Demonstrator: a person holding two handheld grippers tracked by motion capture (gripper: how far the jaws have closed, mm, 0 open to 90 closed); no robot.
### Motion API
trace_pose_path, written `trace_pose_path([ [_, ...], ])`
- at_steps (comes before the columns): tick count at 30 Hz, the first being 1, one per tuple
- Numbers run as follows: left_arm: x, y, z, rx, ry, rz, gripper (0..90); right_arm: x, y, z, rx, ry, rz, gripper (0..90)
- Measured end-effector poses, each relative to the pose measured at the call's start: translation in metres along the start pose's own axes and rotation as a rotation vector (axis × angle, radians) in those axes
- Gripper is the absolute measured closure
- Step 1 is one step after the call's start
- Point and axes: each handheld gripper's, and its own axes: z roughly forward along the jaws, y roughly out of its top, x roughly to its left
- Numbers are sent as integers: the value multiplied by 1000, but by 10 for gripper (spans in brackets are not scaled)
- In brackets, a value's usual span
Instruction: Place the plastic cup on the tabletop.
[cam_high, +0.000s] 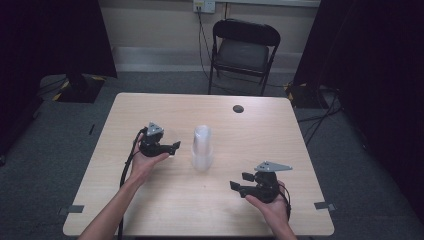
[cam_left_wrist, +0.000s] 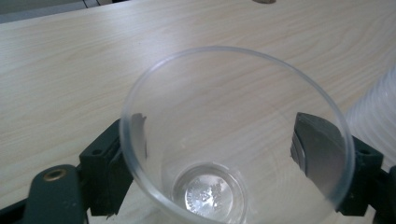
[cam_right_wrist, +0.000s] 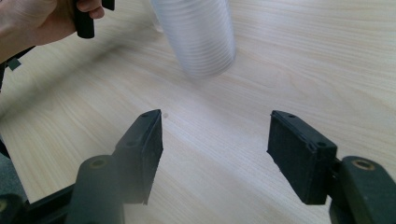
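A clear cup held beside a cup stack

The right gripper (cam_high: 241, 181) was kept nearest, jaws wide and empty. A clear cup (cam_left_wrist: 233, 135) was clamped by the left gripper (cam_high: 175, 147), beside the cup stack (cam_high: 202, 147) at the table (cam_high: 260, 130) centre. No writing could be read.

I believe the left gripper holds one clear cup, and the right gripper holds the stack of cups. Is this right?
Not quite. The right gripper holds nothing: the right gripper view shows its jaws open, apart from the stack of cups. The left gripper does hold one clear cup.
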Motion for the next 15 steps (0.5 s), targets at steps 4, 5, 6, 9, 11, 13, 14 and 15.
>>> trace_pose_path([
  [4,1,-2,-2,6,1,14,160,-1,0,0,1,-1,1,354],
  [5,2,-2,-2,13,1,18,157,-1,0,0,3,-2,1,354],
  [6,2,-2,-2,15,-2,18,156,0,0,0,3,-1,0,354],
  [9,1,-4,-5,30,-7,39,156,0,0,0,4,-3,-2,353],
  [11,1,-5,-7,37,-10,23,156,-2,0,-1,2,-8,3,353],
  [13,2,-6,-11,29,-2,6,156,-2,0,-1,-2,-10,6,353],
  [14,2,-6,-12,31,-1,-2,157,-3,-1,-2,-1,-13,5,353],
  [15,4,-6,-14,38,-13,-10,157,-3,-1,-2,0,-16,4,353],
])
